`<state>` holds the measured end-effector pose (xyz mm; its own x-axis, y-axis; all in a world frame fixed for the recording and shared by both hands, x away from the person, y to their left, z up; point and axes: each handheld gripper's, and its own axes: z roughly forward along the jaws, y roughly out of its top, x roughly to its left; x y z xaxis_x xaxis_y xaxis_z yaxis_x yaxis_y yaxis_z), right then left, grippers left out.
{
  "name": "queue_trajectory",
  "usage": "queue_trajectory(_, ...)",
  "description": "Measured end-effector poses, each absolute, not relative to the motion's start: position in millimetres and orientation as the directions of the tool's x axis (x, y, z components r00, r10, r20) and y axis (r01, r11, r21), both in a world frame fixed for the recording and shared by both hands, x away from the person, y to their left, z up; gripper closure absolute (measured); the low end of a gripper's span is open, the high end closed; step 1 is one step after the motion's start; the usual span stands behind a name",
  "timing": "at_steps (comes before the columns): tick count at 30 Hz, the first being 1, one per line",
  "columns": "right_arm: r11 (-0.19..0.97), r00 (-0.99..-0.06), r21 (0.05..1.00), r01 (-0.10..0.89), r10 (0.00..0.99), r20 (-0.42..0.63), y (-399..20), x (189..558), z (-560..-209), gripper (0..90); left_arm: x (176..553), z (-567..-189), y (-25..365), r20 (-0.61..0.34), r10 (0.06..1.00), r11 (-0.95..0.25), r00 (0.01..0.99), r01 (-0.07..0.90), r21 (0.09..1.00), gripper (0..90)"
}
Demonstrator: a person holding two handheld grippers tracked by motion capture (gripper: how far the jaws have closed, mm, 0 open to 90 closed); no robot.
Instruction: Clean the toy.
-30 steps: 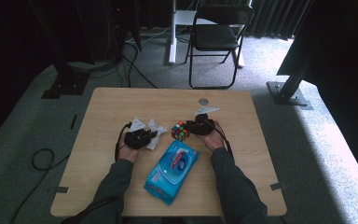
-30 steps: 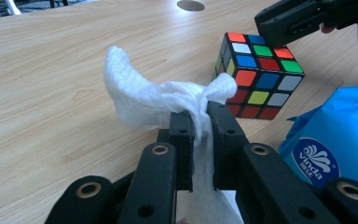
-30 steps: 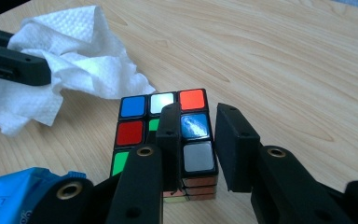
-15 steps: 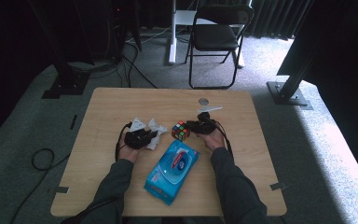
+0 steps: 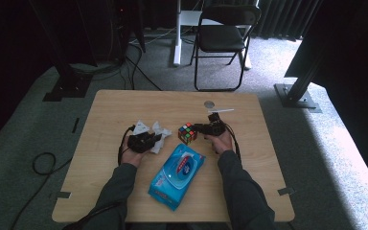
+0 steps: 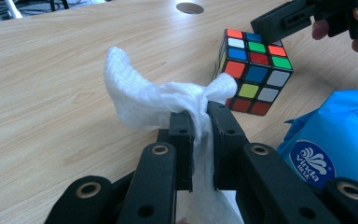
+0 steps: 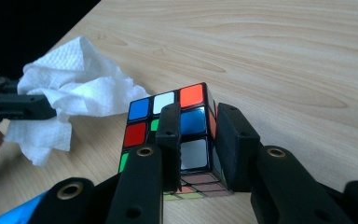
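My left gripper [image 5: 158, 138] [image 6: 198, 116] is shut on a crumpled white tissue [image 5: 152, 128] [image 6: 140, 93], left of the table's centre. A scrambled colour cube [image 5: 187, 133] [image 6: 254, 70] [image 7: 142, 119] rests on the table to its right. From the right, my right gripper [image 5: 200, 128] [image 7: 198, 112] reaches in over the cube's upper edge. Its jaws stand a narrow gap apart, and the cube's stickers show through the gap. I cannot tell whether they touch the cube. The tissue [image 7: 74, 84] lies just beyond the cube.
A blue pack of wet wipes [image 5: 177, 175] [image 6: 340, 135] lies near the front of the wooden table [image 5: 115, 105], between the person's forearms. A round grey disc [image 5: 209, 104] and a white strip [image 5: 223, 110] sit behind the right gripper. A folding chair [image 5: 223, 38] stands beyond the table.
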<state>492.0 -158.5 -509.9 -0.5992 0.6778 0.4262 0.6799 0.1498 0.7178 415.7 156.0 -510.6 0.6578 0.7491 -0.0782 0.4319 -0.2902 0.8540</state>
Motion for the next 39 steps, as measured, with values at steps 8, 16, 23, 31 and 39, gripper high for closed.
queue_trajectory(8, 0.069, -0.540, 0.680, 0.730, 0.668, 0.512, -170, 497, -514, 71.8, 416, -510, 156, -0.079, 0.749, -0.290, 0.658, 0.433, 0.854, 81.2)
queue_trajectory(16, 0.066, -0.526, 0.692, 0.719, 0.703, 0.479, -176, 497, -510, 73.2, 416, -509, 155, -0.076, 0.747, -0.293, 0.660, 0.430, 0.854, 81.1)
queue_trajectory(23, 0.099, -0.535, 0.726, 0.681, 0.744, 0.401, -177, 496, -506, 74.1, 416, -509, 154, -0.077, 0.745, -0.293, 0.663, 0.429, 0.855, 80.9)
queue_trajectory(31, 0.083, -0.477, 0.727, 0.681, 0.804, 0.355, -187, 496, -512, 69.0, 416, -508, 154, -0.077, 0.745, -0.291, 0.663, 0.426, 0.857, 80.7)
queue_trajectory(39, 0.044, -0.432, 0.739, 0.672, 0.834, 0.343, -199, 493, -514, 63.9, 416, -510, 152, -0.079, 0.744, -0.290, 0.663, 0.428, 0.856, 80.7)
